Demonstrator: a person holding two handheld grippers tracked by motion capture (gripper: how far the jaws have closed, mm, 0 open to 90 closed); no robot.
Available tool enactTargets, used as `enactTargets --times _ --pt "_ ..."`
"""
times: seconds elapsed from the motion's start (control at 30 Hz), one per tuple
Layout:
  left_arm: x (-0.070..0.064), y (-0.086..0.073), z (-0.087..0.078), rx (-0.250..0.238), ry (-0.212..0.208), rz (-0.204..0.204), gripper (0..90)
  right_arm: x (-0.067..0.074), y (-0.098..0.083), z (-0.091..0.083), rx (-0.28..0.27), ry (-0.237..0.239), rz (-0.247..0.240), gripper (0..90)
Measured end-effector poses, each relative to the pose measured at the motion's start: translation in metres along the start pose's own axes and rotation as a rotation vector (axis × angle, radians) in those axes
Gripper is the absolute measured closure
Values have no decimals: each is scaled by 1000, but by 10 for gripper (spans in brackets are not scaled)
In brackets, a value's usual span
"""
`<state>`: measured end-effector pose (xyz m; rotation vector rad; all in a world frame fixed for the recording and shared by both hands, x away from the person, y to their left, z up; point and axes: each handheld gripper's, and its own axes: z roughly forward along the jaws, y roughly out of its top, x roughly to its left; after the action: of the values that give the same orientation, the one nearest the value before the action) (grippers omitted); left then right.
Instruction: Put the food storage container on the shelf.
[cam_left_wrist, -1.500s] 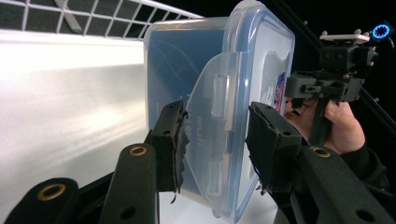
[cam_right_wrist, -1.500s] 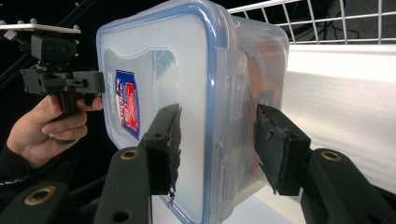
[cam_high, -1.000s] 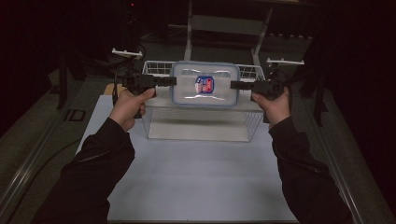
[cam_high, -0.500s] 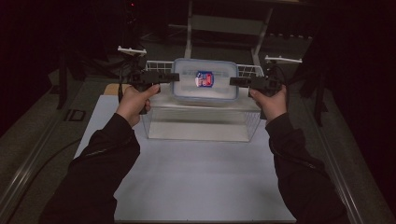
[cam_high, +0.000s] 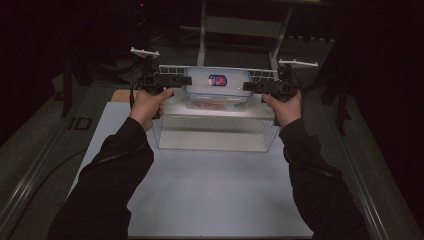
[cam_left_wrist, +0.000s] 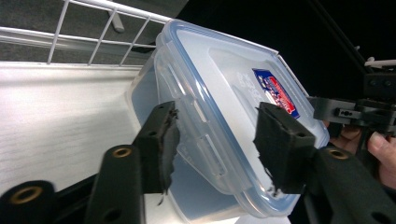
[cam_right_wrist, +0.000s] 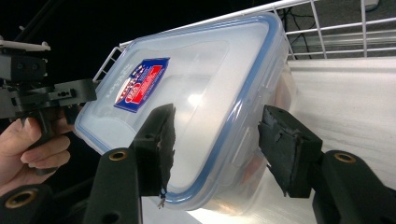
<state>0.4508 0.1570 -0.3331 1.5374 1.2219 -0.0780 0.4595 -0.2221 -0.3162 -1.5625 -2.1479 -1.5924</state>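
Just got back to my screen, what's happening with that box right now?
A person holds a clear plastic food box with a blue-edged lid from both ends, left tongs on one end, right tongs on the other. The box is up at the rim of the white wire basket, above a clear bin on the white table.

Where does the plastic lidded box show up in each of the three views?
High view: the box sits top centre, between the two grippers.
Left gripper view: the box runs from centre to lower right, between the black jaws.
Right gripper view: the box is centre, tilted.
Shared landmark: the red and blue label on its lid.
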Motion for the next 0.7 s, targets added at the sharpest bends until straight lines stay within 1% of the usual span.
enactTargets --times 0.07,0.13,0.17,0.2,0.23,0.3,0.37,0.4,0.43,0.5,0.53,0.6,0.63,0.67,0.7 --pt "-1 -1 -2 -8 6 19 438 1 1 -1 -4 -5 -14 437" --pt "-3 -4 -4 -23 0 43 391 2 1 -5 -21 -16 -35 420" --pt "-4 -5 -6 -38 -2 56 376 3 1 -8 -31 -17 -48 418" --pt "-5 -7 -8 -51 -9 75 362 4 1 -10 -37 -19 -59 418" --pt "-6 -9 -11 -61 -19 99 320 6 0 -13 -43 -18 -67 418" --pt "-9 -13 -15 -81 -29 142 264 11 -2 -17 -44 -15 -103 411" --pt "-11 -18 -19 -93 -41 162 230 15 -4 -22 -55 -16 -129 412" --pt "-12 -21 -21 -98 -59 174 201 18 -6 -24 -60 -12 -138 412" --pt "-13 -24 -23 -97 -67 200 165 21 -7 -26 -64 -10 -153 414" --pt "-17 -29 -27 -104 -55 244 146 25 -10 -29 -63 -1 -173 424" --pt "-19 -32 -28 -110 -57 255 139 28 -13 -31 -66 10 -178 430" --pt "-22 -38 -32 -131 -71 277 65 32 -17 -32 -59 28 -197 458" --pt "-24 -41 -34 -134 -59 290 23 34 -20 -32 -58 36 -207 461" --pt "-25 -45 -36 -147 -47 304 5 36 -23 -32 -55 43 -213 469" --pt "-26 -50 -37 -148 -39 313 3 38 -26 -31 -48 49 -219 481"
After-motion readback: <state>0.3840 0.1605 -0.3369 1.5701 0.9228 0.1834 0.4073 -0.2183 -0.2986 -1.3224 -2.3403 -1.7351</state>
